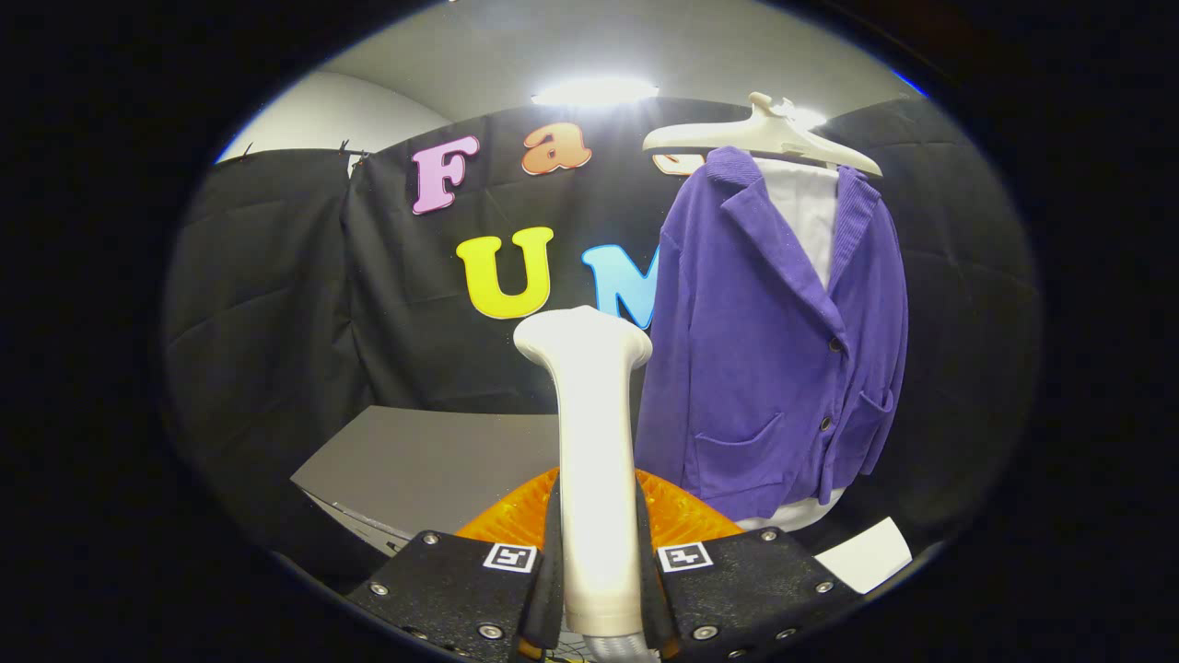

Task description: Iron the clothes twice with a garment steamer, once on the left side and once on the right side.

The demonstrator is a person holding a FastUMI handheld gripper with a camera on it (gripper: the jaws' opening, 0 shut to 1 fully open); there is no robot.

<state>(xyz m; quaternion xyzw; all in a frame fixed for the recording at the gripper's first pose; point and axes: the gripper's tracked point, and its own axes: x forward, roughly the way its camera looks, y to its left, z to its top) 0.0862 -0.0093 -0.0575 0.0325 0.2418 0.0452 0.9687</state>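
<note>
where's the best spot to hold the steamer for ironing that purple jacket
Grip the steamer low on its straight handle, fingers closing from both sides, as the gripper does now. The handle is slim and even there; the wider head on top stays free to face the jacket.

A grey worktop (433, 460) stretches out low down, its near corner showing a pale edge. A white slip of paper (864, 553) lies off to one side, apart from the worktop. Black cloth (276, 304) hangs as the booth's wall behind everything, creased and folded, pinned along its top. Above the cloth a pale ceiling (516, 46) carries a bright oblong lamp (594, 90), and a light-coloured room wall (332, 110) rises beyond the cloth's upper edge.
</note>
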